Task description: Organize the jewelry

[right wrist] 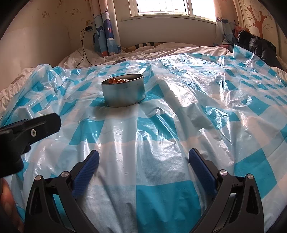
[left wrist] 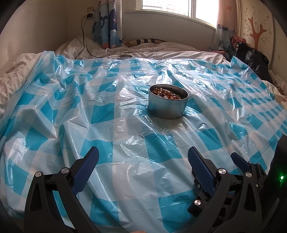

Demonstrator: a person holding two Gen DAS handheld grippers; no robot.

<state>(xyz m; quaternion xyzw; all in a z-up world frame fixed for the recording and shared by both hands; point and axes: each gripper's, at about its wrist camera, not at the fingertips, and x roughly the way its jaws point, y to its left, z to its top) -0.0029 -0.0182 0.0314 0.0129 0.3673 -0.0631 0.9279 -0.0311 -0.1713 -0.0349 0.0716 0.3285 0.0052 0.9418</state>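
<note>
A round metal tin stands upright on the blue-and-white checked plastic sheet, with amber beads lying inside it. In the right wrist view the tin sits ahead and to the left, the beads just showing over its rim. My left gripper is open near the front of the sheet, well short of the tin, with nothing between its blue pads. My right gripper is open too and holds nothing. A finger of the right gripper shows at the right edge of the left wrist view.
The plastic sheet covers a bed with rumpled white bedding. A small round dark object lies beyond the sheet's far edge. A black cable hangs from a wall socket. A black bag lies at the far right, below a window.
</note>
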